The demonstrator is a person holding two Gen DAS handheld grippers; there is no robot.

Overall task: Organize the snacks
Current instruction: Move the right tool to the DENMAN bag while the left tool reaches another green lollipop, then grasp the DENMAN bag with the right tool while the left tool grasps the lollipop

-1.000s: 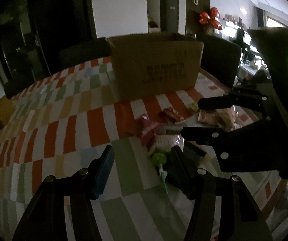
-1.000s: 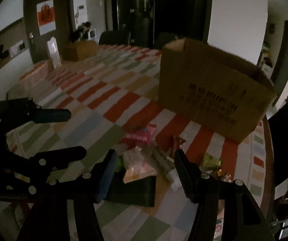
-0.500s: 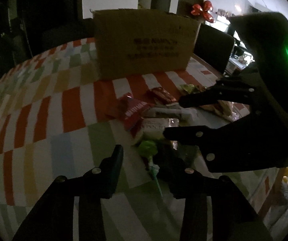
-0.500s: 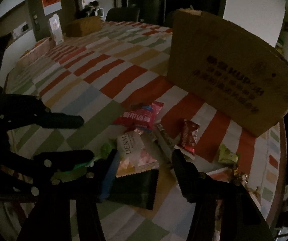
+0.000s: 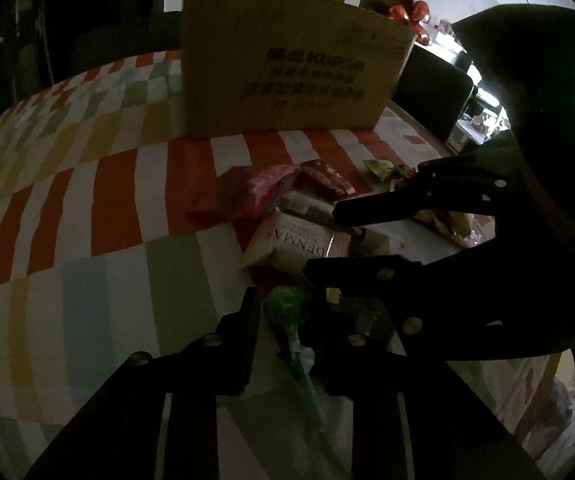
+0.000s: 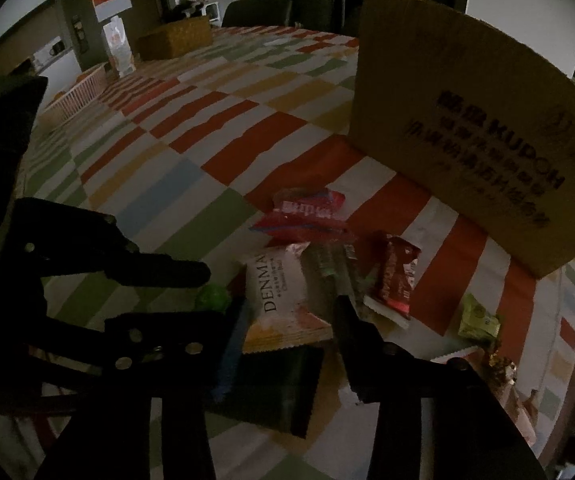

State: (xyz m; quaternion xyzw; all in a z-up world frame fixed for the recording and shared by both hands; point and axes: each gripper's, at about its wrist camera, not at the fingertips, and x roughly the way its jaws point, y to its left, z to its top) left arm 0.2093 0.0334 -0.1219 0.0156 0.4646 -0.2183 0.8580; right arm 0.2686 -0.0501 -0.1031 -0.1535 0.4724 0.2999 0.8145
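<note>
Green plastic wrapped the lollipop (image 5: 285, 300) that lay between the fingers of the left gripper (image 5: 281, 320), its stick running back toward the camera; the jaws stood apart around it and no pad could be seen pressing on it. In the right wrist view only the lollipop's round head (image 6: 212, 298) showed, just past the left gripper's lower fingertip.

The right gripper (image 6: 287, 320) had its fingers spread wide, straddling the near edge of a white DENMA snack packet (image 6: 283, 300), with a dark green packet (image 6: 283, 388) lying flat between the fingers and partly under the white one. Neither finger could be seen touching them. From the left wrist, the same white packet (image 5: 287, 240) lay just beyond the left fingertips, between the two fingers of the right gripper, which reached in from the right.

Ahead of the right fingertips lay a pink-red packet (image 6: 307, 216), a dark striped bar (image 6: 327, 268) and a red wrapped bar (image 6: 395, 280), the three close together and partly overlapping. A small yellow-green sachet (image 6: 479, 318) sat apart, to the right of the right finger.

Further ahead of both grippers stood a cardboard box (image 6: 467, 132), upright on the checked tablecloth (image 6: 215, 128). Far off to the left of the fingers, near the table's far edge, were a woven basket (image 6: 175, 40) and a white bag (image 6: 118, 50).
</note>
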